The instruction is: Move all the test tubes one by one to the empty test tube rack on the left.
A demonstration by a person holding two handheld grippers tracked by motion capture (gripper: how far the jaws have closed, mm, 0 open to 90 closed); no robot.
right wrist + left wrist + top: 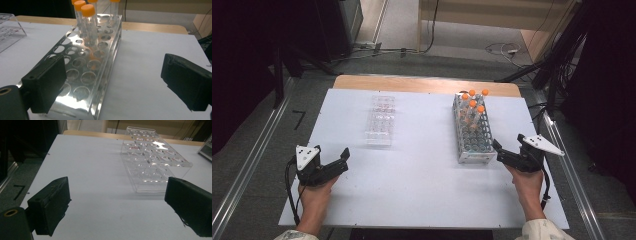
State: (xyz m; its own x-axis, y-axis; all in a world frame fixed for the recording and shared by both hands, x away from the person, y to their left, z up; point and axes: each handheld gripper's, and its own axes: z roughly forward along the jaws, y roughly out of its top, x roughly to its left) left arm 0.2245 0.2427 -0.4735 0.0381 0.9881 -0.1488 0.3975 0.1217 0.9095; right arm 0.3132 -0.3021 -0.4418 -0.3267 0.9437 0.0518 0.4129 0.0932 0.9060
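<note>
A clear plastic tube rack (379, 120) (152, 160) lies empty on the white table left of centre. A shiny metal rack (472, 127) (85, 67) stands at the right, with several orange-capped tubes (473, 104) (86, 18) upright at its far end. My left gripper (343, 160) (117, 205) rests open near the front left, pointing toward the clear rack with a gap between them. My right gripper (507, 152) (112, 82) is open at the near right corner of the metal rack, its left jaw in front of the rack's near end. Nothing sits between either pair of jaws.
The white board (422, 185) has a wooden strip (427, 84) along its far edge. Metal rails (252, 160) run along both sides on the grey floor, and cables (504, 50) lie beyond the table. Bare board lies between the racks and along the front.
</note>
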